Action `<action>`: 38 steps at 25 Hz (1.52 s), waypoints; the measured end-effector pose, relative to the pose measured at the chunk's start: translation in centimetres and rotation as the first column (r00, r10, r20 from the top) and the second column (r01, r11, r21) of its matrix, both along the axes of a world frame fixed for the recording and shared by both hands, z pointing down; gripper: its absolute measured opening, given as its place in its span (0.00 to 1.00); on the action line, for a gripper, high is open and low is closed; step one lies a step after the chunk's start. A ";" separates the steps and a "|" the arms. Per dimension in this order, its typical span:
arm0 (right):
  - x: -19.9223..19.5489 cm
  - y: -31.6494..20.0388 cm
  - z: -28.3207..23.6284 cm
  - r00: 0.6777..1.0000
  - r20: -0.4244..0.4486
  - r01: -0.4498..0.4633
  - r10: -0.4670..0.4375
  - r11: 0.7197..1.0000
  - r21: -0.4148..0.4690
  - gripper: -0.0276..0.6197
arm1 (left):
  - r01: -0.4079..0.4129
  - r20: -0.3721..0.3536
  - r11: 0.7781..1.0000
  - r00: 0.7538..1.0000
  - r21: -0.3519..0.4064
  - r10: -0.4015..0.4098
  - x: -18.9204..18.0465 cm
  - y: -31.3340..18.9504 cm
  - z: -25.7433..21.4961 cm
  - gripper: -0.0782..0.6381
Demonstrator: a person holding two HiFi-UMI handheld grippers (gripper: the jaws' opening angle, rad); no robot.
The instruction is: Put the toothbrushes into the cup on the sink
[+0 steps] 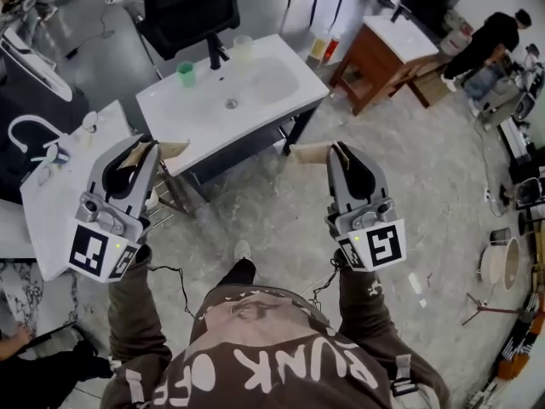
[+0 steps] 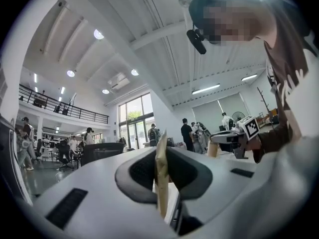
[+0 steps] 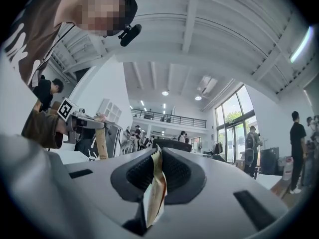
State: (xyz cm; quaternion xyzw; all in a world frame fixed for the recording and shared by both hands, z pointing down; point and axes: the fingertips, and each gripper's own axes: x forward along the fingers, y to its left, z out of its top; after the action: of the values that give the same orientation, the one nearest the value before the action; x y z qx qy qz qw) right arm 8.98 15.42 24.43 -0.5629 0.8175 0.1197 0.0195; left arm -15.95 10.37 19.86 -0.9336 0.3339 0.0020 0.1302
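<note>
1. Left gripper [image 1: 140, 156] [image 2: 162, 171]: my jaws are pressed together on a flat tan strip, the left packet [image 1: 173, 149] [image 2: 161, 178]. It stands on edge between the 2 pads, and its free end points toward the sink [image 1: 255, 100], just short of the sink's near left corner.

2. Right gripper [image 1: 341, 156] [image 3: 158, 176]: my jaws are clamped on a second strip, the right packet [image 1: 311, 152] [image 3: 155, 193]. It is tan with a white and red edge. Its free end points left, near the sink's near right corner.

3. I cannot tell what either wrapper contains.

4. Both grippers are held level in front of the sink, well apart from each other and short of the basin.

5. On the sink:
- a green cup [image 1: 186, 74] stands upright on the back left of the rim;
- a black faucet [image 1: 217, 54] rises at the back centre;
- a clear cup [image 1: 243, 48] stands just right of the faucet;
- the drain [image 1: 231, 103] lies in the basin.

6. A wooden vanity [image 1: 375, 58] stands right of the sink. A white counter [image 1: 51, 194] lies left of it.
</note>
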 end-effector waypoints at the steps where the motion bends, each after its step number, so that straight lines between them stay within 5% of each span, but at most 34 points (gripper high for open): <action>1: -0.2 -1.2 0.0 1.000 -0.002 0.002 -0.002 1.000 -0.002 0.10 | 0.000 -0.004 1.000 1.000 -0.003 0.000 -0.1 -1.2 0.1 0.18; 23: -1.7 -21.2 0.6 0.991 -0.021 0.133 -0.133 0.991 -0.004 0.10 | 0.106 -0.008 0.994 0.994 -0.026 -0.106 -1.4 -17.2 1.5 0.18; 38: 3.1 -45.4 3.2 0.934 -0.028 0.354 -0.355 0.934 -0.039 0.10 | 0.334 0.039 0.940 0.942 -0.074 -0.332 4.2 -33.2 2.5 0.18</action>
State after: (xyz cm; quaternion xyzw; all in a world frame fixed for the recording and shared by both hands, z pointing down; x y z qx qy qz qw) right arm 12.06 -29.93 27.63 -0.4044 0.9077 0.1106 0.0171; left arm -11.76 -22.84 22.40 -0.8680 0.4852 -0.0452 0.0958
